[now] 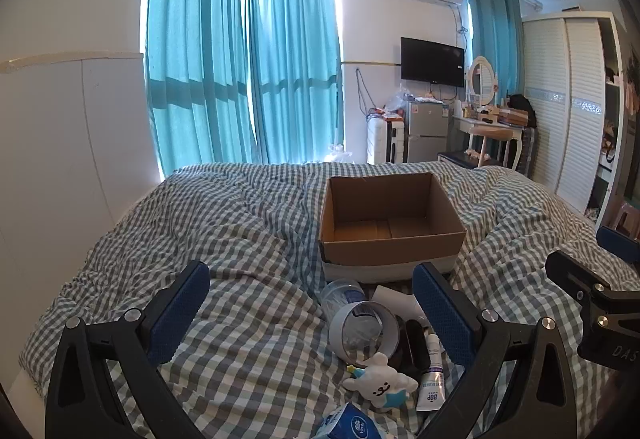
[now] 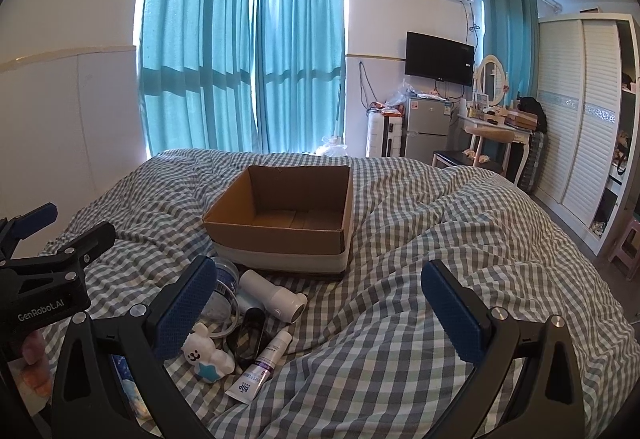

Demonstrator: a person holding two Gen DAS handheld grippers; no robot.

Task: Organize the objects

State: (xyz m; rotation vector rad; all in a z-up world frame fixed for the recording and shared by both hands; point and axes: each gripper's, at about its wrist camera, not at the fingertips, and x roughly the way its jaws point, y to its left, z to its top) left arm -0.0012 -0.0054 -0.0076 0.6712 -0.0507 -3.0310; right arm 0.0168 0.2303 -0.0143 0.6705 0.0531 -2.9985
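Both grippers hover over bed (image 1: pixel 240 231), fingers apart, nothing held: left gripper (image 1: pixel 312 315), right gripper (image 2: pixel 320 315). Cardboard box (image 1: pixel 390 239) sits mid-bed, far side. Near it: plush toy (image 1: pixel 380 383), toothpaste tube (image 1: pixel 432 379), plastic bottle (image 1: pixel 348 299), white cylinder (image 2: pixel 276 295).

I see a grey-and-white checked bed cover (image 1: pixel 240 223), a brown cardboard box (image 1: pixel 390 215), teal curtains (image 1: pixel 240 51), and a white plush toy (image 1: pixel 378 379) holding a blue star.
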